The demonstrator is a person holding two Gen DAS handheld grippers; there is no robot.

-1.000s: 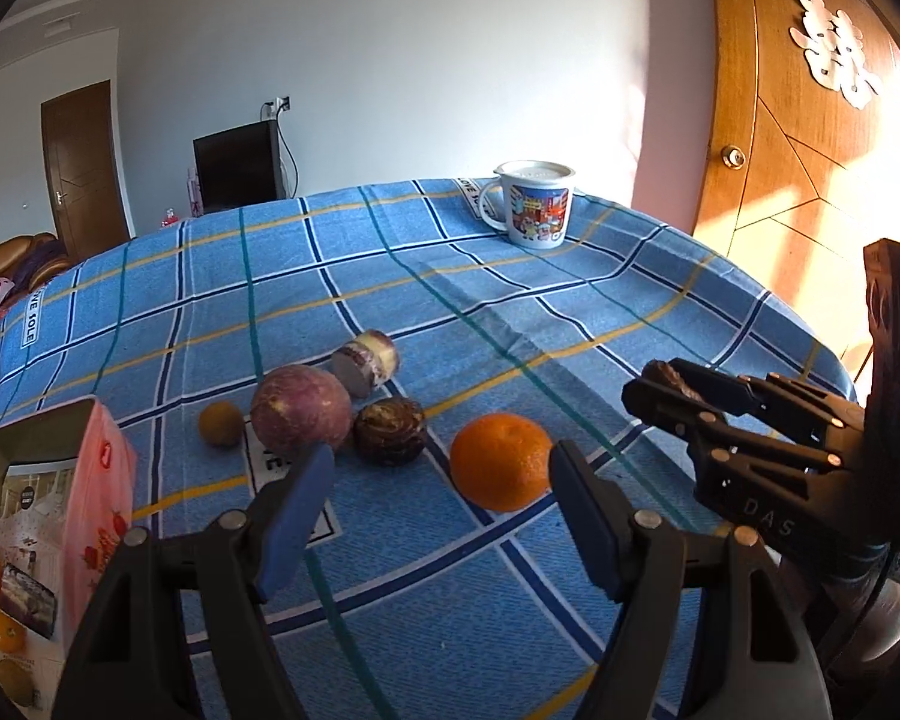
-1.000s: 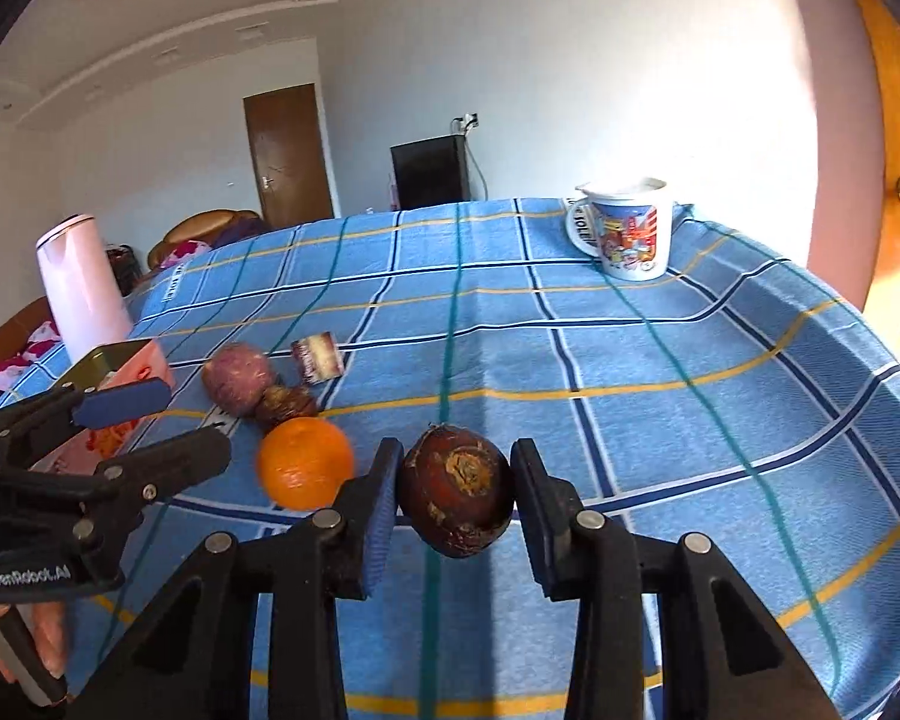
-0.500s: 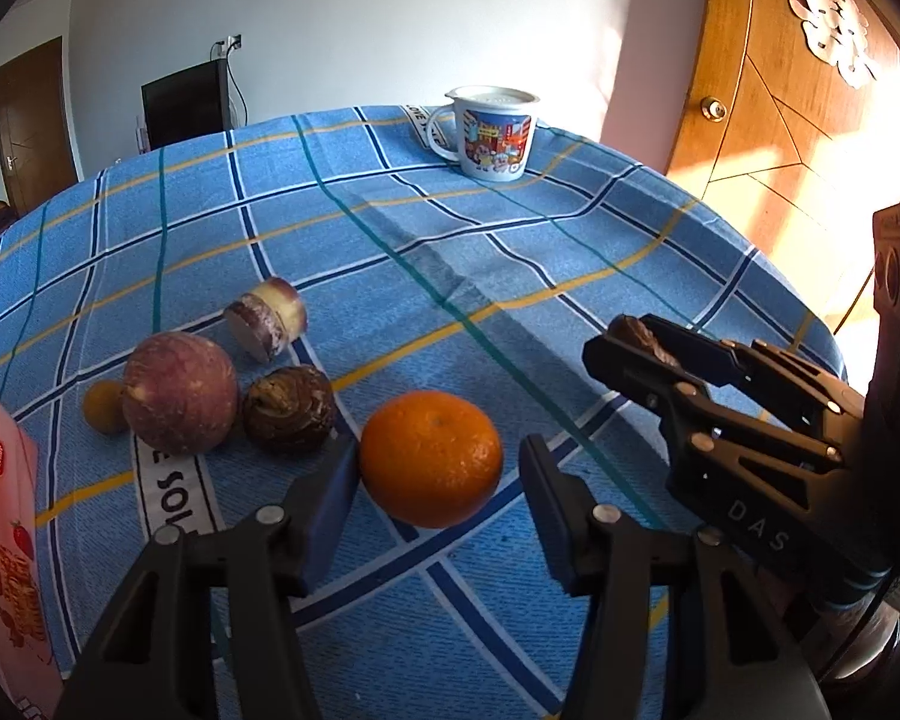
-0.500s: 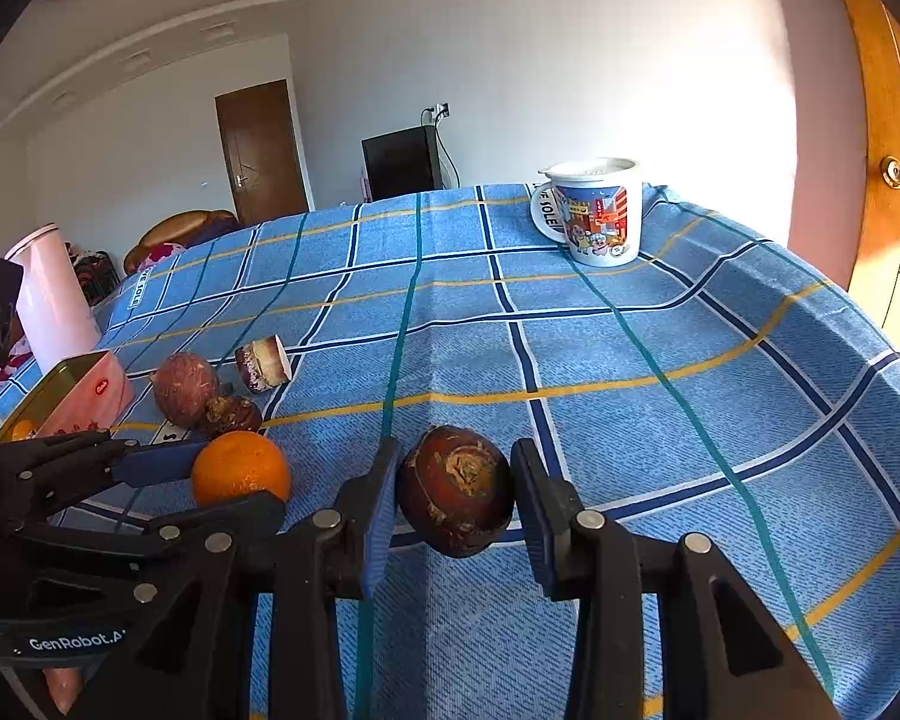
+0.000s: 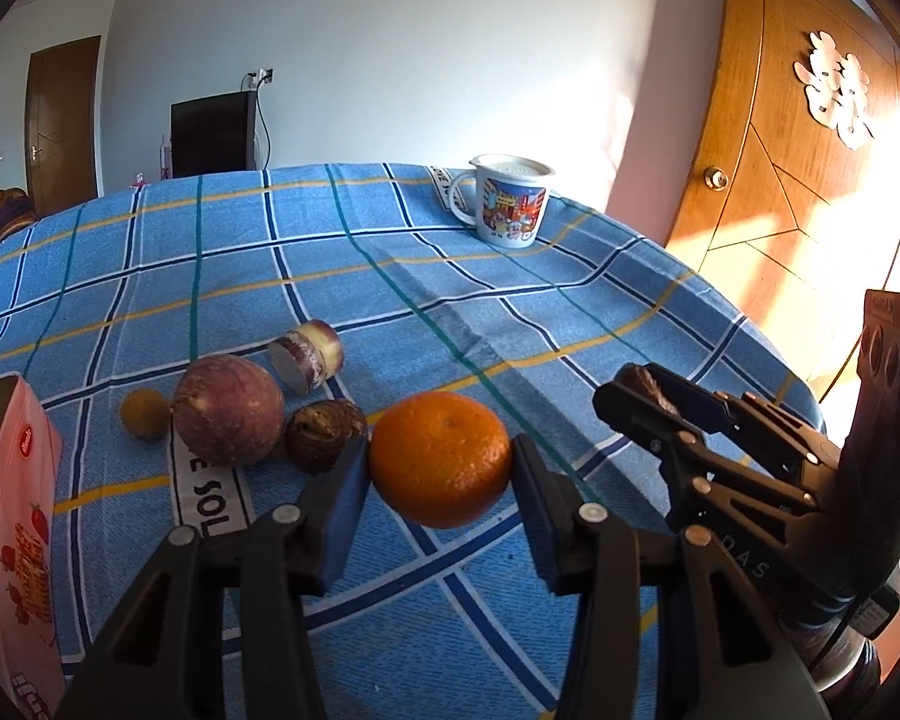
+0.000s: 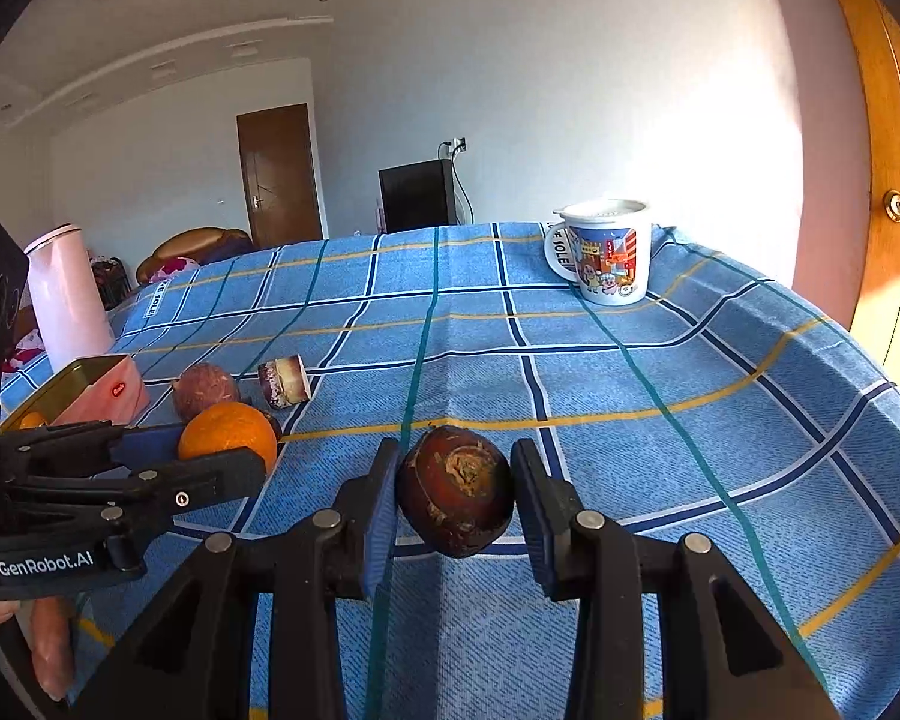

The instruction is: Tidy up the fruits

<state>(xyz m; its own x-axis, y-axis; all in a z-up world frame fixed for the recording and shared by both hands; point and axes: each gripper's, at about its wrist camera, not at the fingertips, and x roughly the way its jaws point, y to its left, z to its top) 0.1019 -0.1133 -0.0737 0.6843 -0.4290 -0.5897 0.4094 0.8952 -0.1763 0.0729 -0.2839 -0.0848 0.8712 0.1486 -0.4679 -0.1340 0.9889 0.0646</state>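
Note:
An orange rests on the blue checked tablecloth. My left gripper has a pad touching each side of it, and its jaws are closing. My right gripper is shut on a dark red-brown round fruit, held just above the cloth. In the left wrist view that gripper stands at the right with the fruit peeking out. Left of the orange lie a purple round fruit, a small dark brown fruit, a tiny yellow-brown fruit and a cut piece.
An open pink tin with small oranges inside stands at the table's left edge. At the far side a printed mug stands, and a pink kettle at the far left. The table edge drops off at the right, near a wooden door.
My left gripper came forward around the orange and its wide jaws narrowed until the pads met the fruit. The right gripper kept its hold on the dark fruit and stayed put.

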